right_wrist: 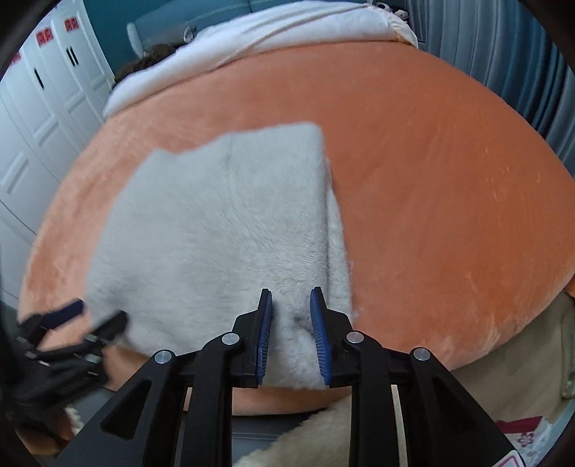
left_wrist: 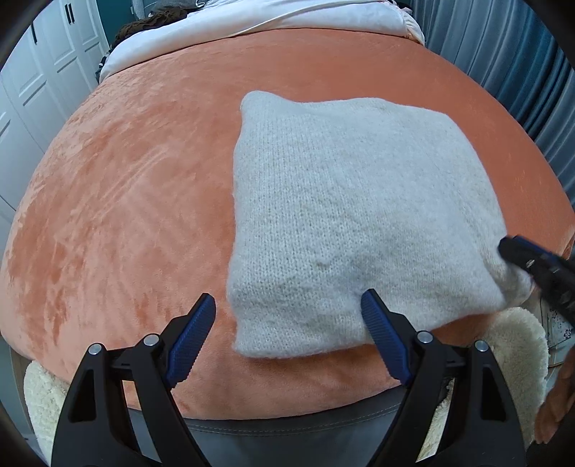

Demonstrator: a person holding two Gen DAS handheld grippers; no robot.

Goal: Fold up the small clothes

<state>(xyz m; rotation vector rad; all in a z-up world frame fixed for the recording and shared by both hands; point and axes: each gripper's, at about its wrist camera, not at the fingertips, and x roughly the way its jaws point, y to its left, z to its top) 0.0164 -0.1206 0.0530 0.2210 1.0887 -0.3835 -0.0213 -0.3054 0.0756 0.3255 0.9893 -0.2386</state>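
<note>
A cream knitted garment (left_wrist: 352,215), folded into a rough rectangle, lies on the orange plush bed cover (left_wrist: 125,201). My left gripper (left_wrist: 287,305) is open, its fingers straddling the garment's near left corner just above it. My right gripper (right_wrist: 291,301) is partly closed around the garment's near right edge (right_wrist: 298,345), with fabric bunched between the blue pads; a gap shows beside each pad. The garment also fills the middle of the right wrist view (right_wrist: 222,230), blurred. The right gripper shows at the right edge of the left wrist view (left_wrist: 532,258).
A white duvet (left_wrist: 287,21) is piled at the far end of the bed. White wardrobe doors (left_wrist: 39,82) stand at the left, grey-blue curtains (left_wrist: 510,54) at the right. A cream fleece blanket (left_wrist: 517,345) hangs below the bed's near edge.
</note>
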